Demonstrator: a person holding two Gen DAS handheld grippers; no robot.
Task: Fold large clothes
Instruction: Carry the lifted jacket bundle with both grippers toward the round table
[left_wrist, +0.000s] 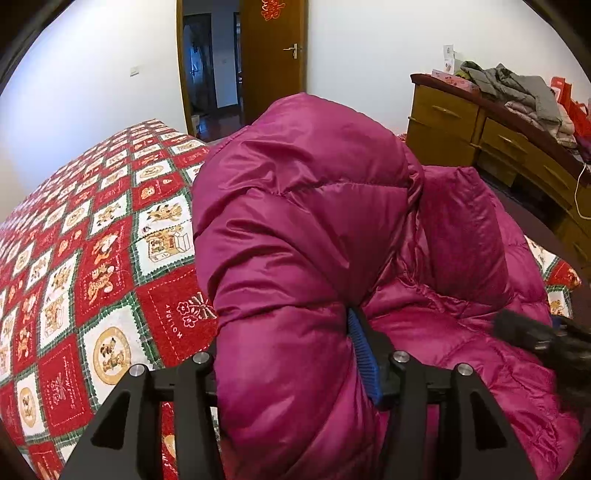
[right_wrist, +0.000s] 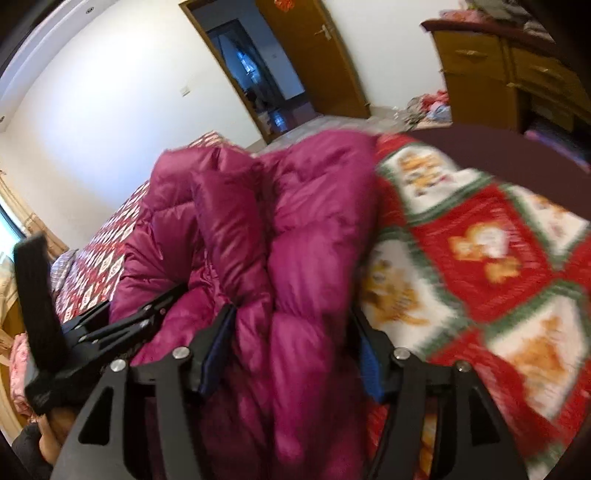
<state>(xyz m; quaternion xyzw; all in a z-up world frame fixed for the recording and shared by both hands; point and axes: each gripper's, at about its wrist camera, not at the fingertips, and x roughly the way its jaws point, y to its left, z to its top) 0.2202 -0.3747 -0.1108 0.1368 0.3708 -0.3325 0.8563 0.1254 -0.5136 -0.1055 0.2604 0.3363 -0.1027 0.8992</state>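
Most of both views is filled by one magenta down jacket, heaped in puffy quilted folds on the bed rather than lying flat. It sits toward the bed's near edge, with open bedspread to one side and the room's floor beyond, which would leave space to lay it out and fold it there. Judging by the bulk gathered between the fingers, the coat has been bunched and brought down onto the bed, and the fold itself looks only begun.

Underneath, the bedspread is a red, white and green patchwork of holiday bear panels, soft and a little rumpled. Around it stand white walls, an open wooden door onto a dim hallway, and a yellow-brown dresser carrying a pile of other clothes.

Left tool: its fingers are spread wide around a thick roll of jacket; one blue pad lies against the fabric, the other is hidden behind it, so I cannot tell whether the roll is really pinched. Right tool: also spread about halfway, with a wad of jacket bulging between the two blue pads; the fabric fills the gap, but the blur leaves it unclear whether the pads press on it.
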